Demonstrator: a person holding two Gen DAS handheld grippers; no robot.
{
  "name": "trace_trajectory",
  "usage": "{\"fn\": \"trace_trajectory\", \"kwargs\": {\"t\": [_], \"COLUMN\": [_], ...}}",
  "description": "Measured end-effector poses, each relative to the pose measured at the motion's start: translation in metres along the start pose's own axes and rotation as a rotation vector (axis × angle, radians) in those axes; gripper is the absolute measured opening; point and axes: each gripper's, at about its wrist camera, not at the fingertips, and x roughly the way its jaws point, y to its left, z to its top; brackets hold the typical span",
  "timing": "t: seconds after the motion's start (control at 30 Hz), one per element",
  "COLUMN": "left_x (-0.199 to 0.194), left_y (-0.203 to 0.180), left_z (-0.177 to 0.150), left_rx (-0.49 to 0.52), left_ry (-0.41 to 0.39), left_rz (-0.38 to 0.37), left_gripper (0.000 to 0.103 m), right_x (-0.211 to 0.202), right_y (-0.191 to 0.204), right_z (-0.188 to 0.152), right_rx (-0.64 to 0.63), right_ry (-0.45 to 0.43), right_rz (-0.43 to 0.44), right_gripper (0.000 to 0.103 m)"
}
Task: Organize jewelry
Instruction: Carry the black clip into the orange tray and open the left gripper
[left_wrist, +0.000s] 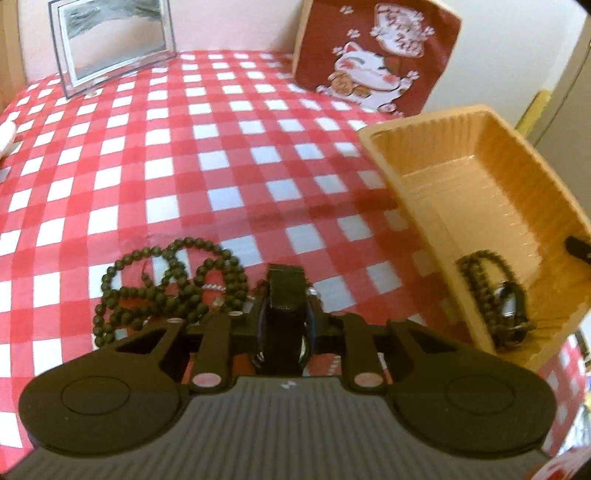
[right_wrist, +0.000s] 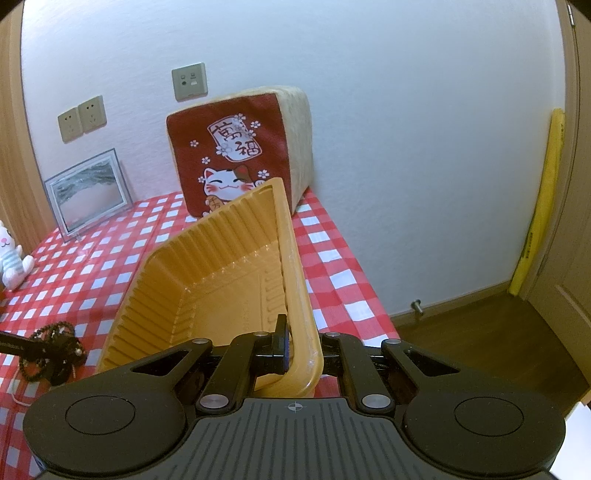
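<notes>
A dark bead necklace (left_wrist: 166, 284) lies in loops on the red-and-white checked tablecloth, just ahead and left of my left gripper (left_wrist: 286, 291). The left jaws are shut on something small at the necklace's right end; what it is stays hidden behind the fingers. My right gripper (right_wrist: 291, 347) is shut on the near rim of an orange plastic tray (right_wrist: 207, 280) and holds it tilted. In the left wrist view the tray (left_wrist: 461, 184) holds a dark bead bracelet (left_wrist: 484, 291) and a ring-like piece. The necklace and left gripper also show in the right wrist view (right_wrist: 51, 354).
A red lucky-cat cushion (right_wrist: 236, 155) leans on the back wall behind the tray. A clear picture frame (left_wrist: 110, 40) stands at the back left. A white plush toy (right_wrist: 11, 258) sits at the left edge. The table's right edge drops to a wooden floor (right_wrist: 480, 339).
</notes>
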Motion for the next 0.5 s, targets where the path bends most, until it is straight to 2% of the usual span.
{"fn": "trace_trajectory", "kwargs": {"t": [0.17, 0.5], "left_x": [-0.029, -0.073], "left_y": [0.002, 0.028], "left_z": [0.004, -0.006], "left_rx": [-0.052, -0.220], "left_ry": [-0.057, -0.084], "left_rz": [-0.070, -0.151], "left_gripper": [0.018, 0.018], "right_x": [0.001, 0.000], "right_y": [-0.001, -0.001], "right_z": [0.001, 0.001], "right_rx": [0.004, 0.011], "right_ry": [0.000, 0.000], "right_rz": [0.000, 0.002], "right_gripper": [0.007, 0.007]}}
